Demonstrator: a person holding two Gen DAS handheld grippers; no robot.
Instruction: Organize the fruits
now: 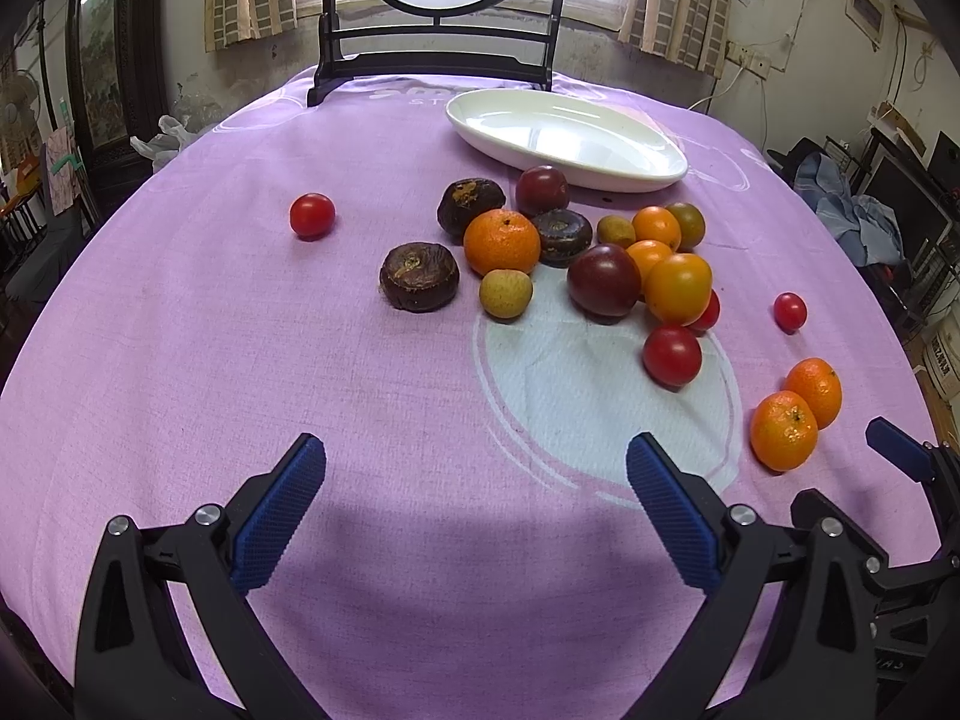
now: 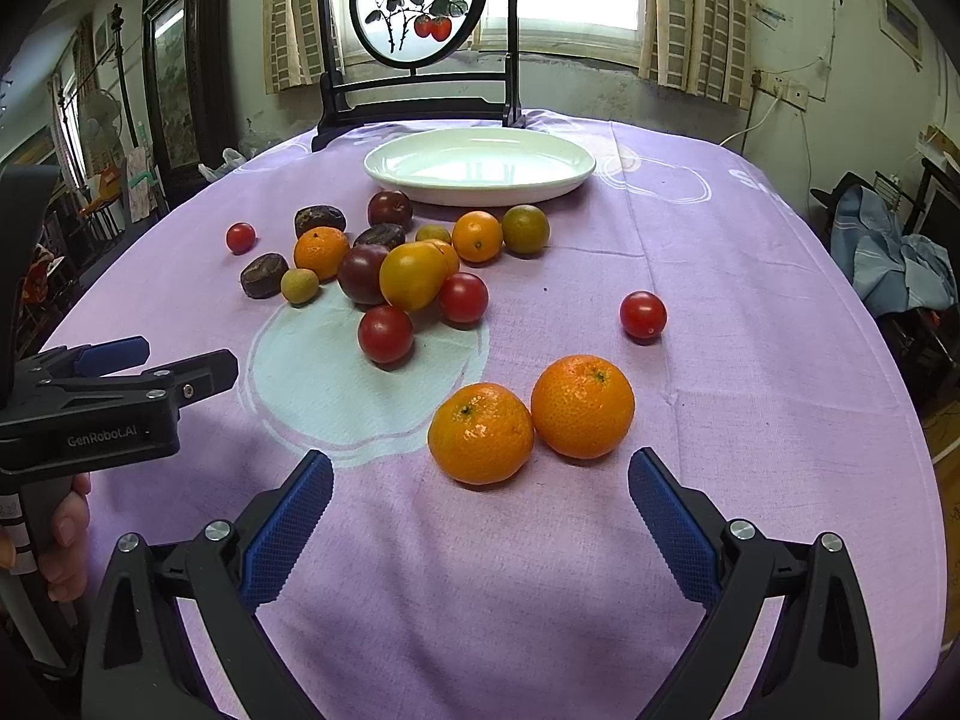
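Fruits lie loose on the purple tablecloth (image 1: pixel 180 360), and we place them all against the white oval plate (image 1: pixel 570 138). From the left wrist camera we see the main cluster just in front of the plate: a mandarin (image 1: pixel 501 241), three dark brown water chestnuts, one nearest us (image 1: pixel 419 276), a dark plum (image 1: pixel 603 279) and a yellow-orange tomato (image 1: pixel 678 288) touching it. One red cherry tomato (image 1: pixel 312 215) sits well apart to the plate's left. Our left gripper (image 1: pixel 477 504) hovers released, jaws spread wide, holding nothing.

From the right wrist camera, the plate (image 2: pixel 480 192) stands bare at the far side, before a framed persimmon screen (image 2: pixel 418 3). Two mandarins (image 2: pixel 481 433) (image 2: pixel 582 405) touch each other, far from the plate and just ahead of our right gripper (image 2: pixel 480 516), which is also released and holding nothing. A lone cherry tomato (image 2: pixel 642 315) lies between them and the plate.
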